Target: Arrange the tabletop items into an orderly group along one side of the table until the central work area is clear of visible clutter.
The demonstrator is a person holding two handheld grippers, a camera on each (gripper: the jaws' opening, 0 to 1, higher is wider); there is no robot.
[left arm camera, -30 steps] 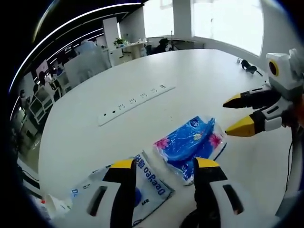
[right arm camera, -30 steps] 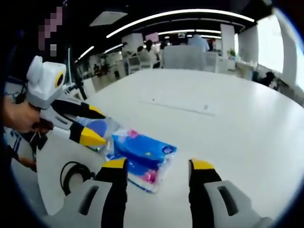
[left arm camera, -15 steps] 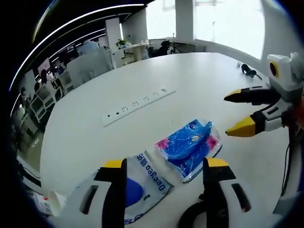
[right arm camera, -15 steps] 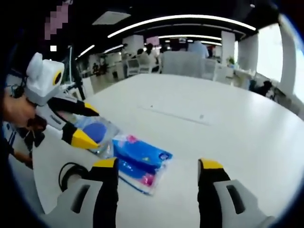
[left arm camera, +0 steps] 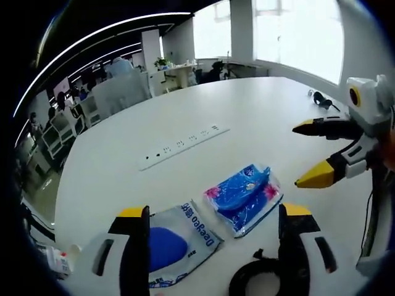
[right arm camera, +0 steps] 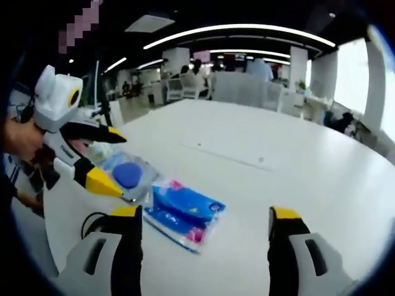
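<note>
A blue flowered tissue packet [left arm camera: 242, 197] lies flat on the white table [left arm camera: 247, 117]. Beside it is a clear "Deeyeo" pouch [left arm camera: 176, 239] with a blue round piece inside. My left gripper [left arm camera: 214, 213] hovers above and short of both, open and empty. My right gripper [left arm camera: 303, 155] comes in from the right, open, with its tips beside the packet but apart from it. In the right gripper view the packet [right arm camera: 184, 211] lies just ahead of my open right gripper [right arm camera: 205, 213]. There the left gripper [right arm camera: 113, 161] hangs over the pouch [right arm camera: 126, 176].
A long white power strip [left arm camera: 182, 145] lies flat farther out on the table, also the power strip [right arm camera: 228, 154]. A black cable coil [left arm camera: 256, 282] sits at the near edge, the same coil [right arm camera: 92, 223]. A small black item [left arm camera: 321, 98] rests far right. Office desks and chairs stand beyond.
The jaws of both grippers have spread wider. Both cameras have drawn back a little, so packet and pouch look smaller; the cable coil has come into the left gripper view.
</note>
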